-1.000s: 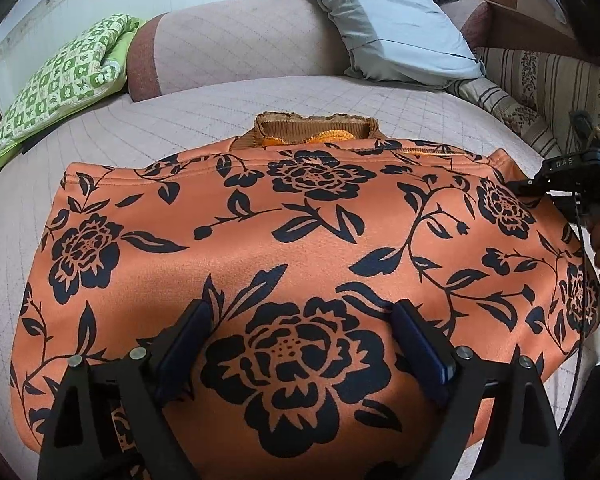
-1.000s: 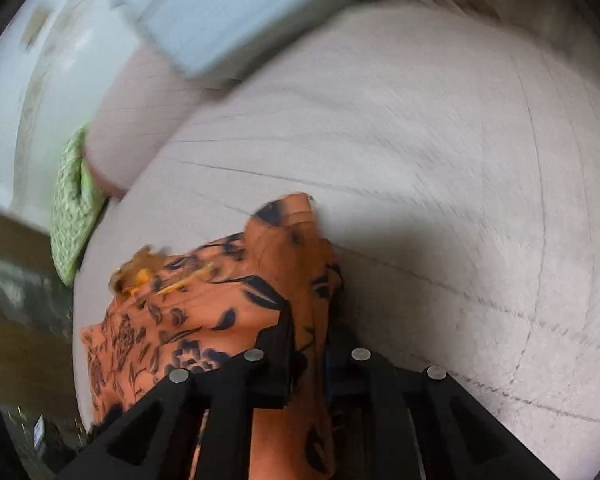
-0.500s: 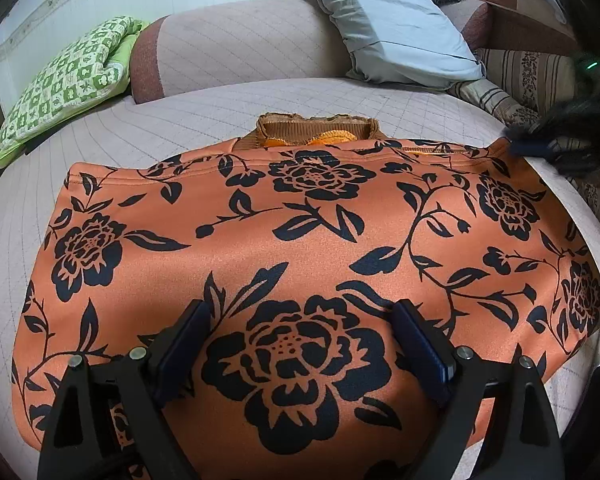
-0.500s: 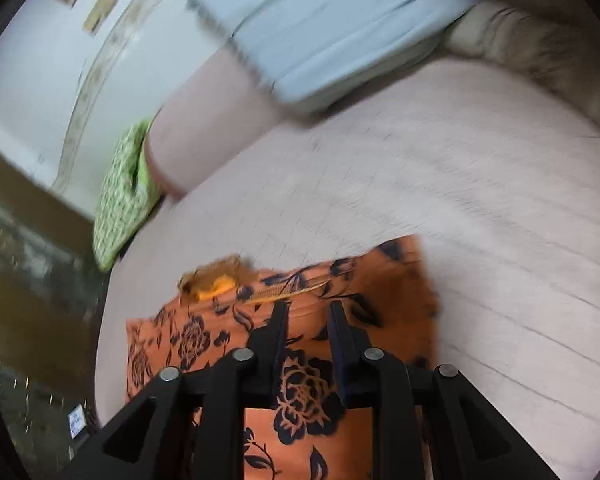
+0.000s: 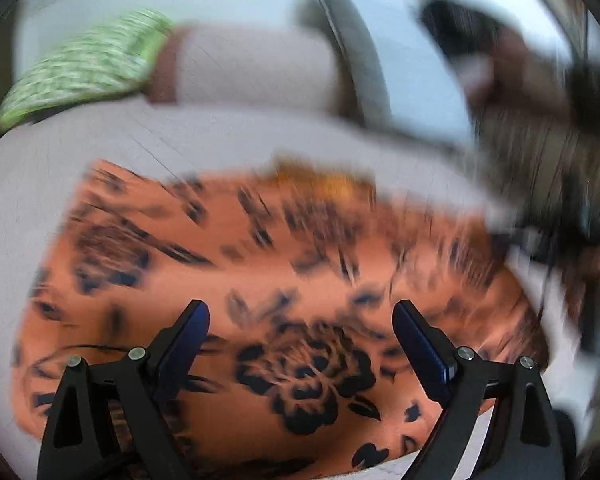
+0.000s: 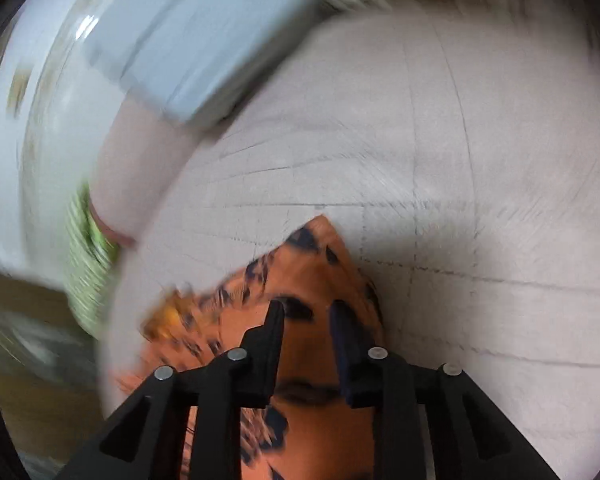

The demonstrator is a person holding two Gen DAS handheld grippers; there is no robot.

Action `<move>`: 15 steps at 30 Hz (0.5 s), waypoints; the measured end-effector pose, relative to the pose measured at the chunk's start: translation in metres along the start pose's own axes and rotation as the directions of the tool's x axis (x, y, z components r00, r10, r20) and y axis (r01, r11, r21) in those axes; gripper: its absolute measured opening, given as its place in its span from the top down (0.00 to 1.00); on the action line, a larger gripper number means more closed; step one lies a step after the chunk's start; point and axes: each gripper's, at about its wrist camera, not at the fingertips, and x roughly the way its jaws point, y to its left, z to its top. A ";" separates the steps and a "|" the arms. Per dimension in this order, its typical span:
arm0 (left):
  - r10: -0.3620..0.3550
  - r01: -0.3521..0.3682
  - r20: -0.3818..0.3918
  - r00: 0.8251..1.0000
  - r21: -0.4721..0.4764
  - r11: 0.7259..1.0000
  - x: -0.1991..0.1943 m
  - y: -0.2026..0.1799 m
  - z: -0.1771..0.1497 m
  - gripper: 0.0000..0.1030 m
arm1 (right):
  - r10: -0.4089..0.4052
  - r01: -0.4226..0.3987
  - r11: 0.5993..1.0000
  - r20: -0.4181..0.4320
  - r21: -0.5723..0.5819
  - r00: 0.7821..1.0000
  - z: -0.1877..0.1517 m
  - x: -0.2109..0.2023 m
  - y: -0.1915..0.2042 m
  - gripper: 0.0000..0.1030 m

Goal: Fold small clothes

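Note:
An orange garment with a black flower print (image 5: pixel 284 280) lies spread flat on the pale quilted bed (image 5: pixel 80 160); a brown ribbed collar shows at its far edge. My left gripper (image 5: pixel 300 320) is wide open and empty, hovering over the garment's near part. In the right wrist view the garment's far right corner (image 6: pixel 316 264) lies under my right gripper (image 6: pixel 306 312). Its jaws stand a narrow gap apart, with cloth showing between them. Both views are blurred by motion.
A green checked cushion (image 5: pixel 84 64) and a pink bolster (image 5: pixel 252 68) lie at the head of the bed. A grey-blue pillow (image 6: pixel 204 40) lies beyond the garment. Striped bedding (image 5: pixel 548 160) is at the right.
The left gripper has pulled back and up, so the garment looks smaller and lower. The right gripper's jaws have opened slightly and swung back toward the garment's right corner.

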 end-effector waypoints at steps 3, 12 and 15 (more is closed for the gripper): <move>0.119 -0.112 0.055 0.991 -0.113 0.987 -0.032 0.038 0.001 0.10 | 0.062 -0.057 0.990 0.035 -0.131 0.997 -0.043 -0.033 0.029 0.31; 0.178 -0.191 -0.075 0.981 -0.504 0.842 -0.073 0.146 -0.046 0.10 | 0.122 -0.084 0.958 0.126 -0.272 0.984 -0.139 -0.075 0.033 0.25; 0.067 -0.141 -0.159 0.985 -0.516 0.845 -0.046 0.150 -0.051 0.22 | 0.142 -0.102 0.953 0.124 -0.284 0.982 -0.155 -0.083 0.019 0.25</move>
